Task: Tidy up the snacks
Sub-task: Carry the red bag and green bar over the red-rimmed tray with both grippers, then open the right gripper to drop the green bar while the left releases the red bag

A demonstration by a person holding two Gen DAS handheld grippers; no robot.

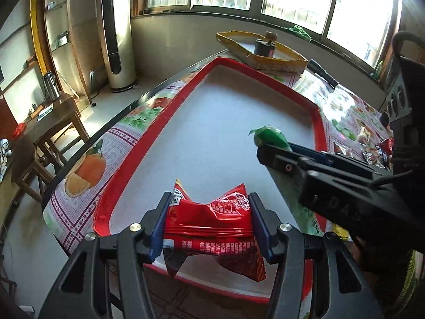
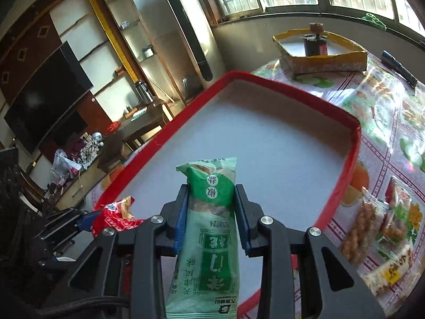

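My left gripper point(image 1: 209, 199) is shut on a crumpled red snack packet point(image 1: 212, 226), held over the near end of a red-rimmed tray point(image 1: 156, 138) with a pale grey floor. My right gripper point(image 2: 211, 187) is shut on a long green snack packet point(image 2: 209, 226) above the same tray point(image 2: 292, 90). In the left wrist view the right gripper point(image 1: 261, 146) reaches in from the right with the green packet point(image 1: 268, 135) sticking out of it. The right wrist view shows the left gripper's red packet point(image 2: 117, 216) at the lower left.
Several loose snack packets point(image 2: 377, 223) lie on the fruit-print tablecloth right of the tray. A yellow cardboard box point(image 2: 326, 61) with a dark jar point(image 2: 314, 43) stands at the table's far end, next to a black torch point(image 2: 398, 67). Left of the table, the floor drops away.
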